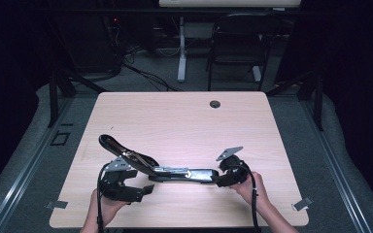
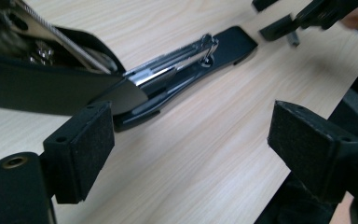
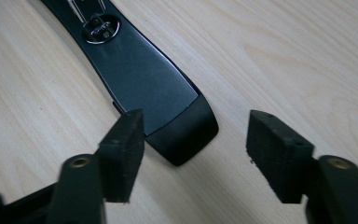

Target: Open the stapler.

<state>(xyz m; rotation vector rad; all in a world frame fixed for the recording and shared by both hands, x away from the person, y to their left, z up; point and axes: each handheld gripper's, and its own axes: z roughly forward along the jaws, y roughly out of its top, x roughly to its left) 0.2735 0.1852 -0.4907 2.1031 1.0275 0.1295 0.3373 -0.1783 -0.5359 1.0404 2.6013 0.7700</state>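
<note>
- Left hand-held gripper: black body, a grey plate on top, a black cable trailing back.
- Right hand-held gripper: black, with a grey three-cornered plate.
- Pads: square, black, seemingly foam; brass-coloured screws behind.
- Forearms bare, no sleeves.

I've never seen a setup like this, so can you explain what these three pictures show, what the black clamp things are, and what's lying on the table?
A person sits at a wooden table holding a hand-held two-jaw clamp in each hand: the left gripper and the right gripper. One picture looks down from above; the other two come from small cameras riding on each gripper, looking along its black jaws. On the table lies a black stapler, swung open, its top arm raised toward the left. Both grippers' jaws stand open, one beside each end of the stapler; neither holds anything.
</note>
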